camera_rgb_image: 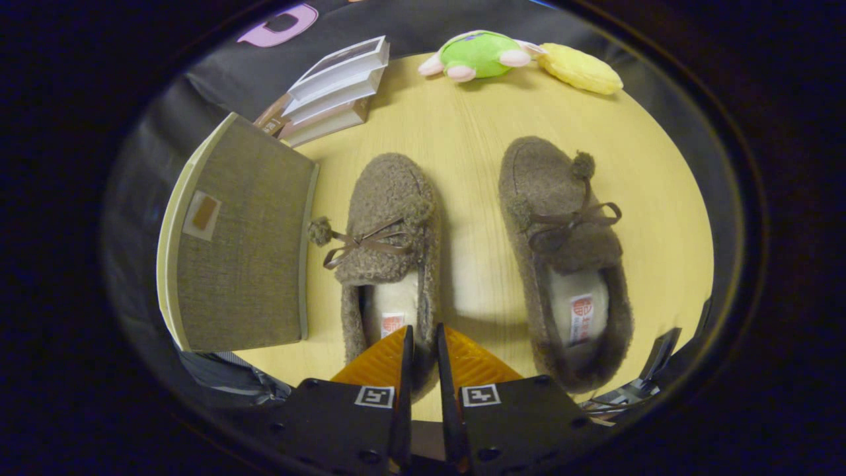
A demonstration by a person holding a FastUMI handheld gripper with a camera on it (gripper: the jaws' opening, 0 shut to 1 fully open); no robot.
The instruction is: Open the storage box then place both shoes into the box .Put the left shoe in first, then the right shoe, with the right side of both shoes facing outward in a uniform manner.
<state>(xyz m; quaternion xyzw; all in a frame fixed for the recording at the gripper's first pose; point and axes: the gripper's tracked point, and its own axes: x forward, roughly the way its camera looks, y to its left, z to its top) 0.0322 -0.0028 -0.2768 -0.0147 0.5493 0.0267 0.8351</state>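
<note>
Two brown fuzzy slippers with bows and pompoms lie side by side on the yellow wooden table, toes pointing away from me. The left shoe (386, 218) is just ahead of my gripper (423, 334). One finger is inside its heel opening and the other is outside, and they pinch the right side wall of its heel. The right shoe (562, 225) lies apart to the right, untouched. The storage box (238, 244), covered in grey fabric with a pale rim, stands left of the left shoe with its lid down.
A stack of books (337, 86) lies beyond the box. A green plush toy (479, 54) and a yellow plush toy (581, 69) rest at the table's far edge. Bare table (462, 132) stretches between and beyond the shoes.
</note>
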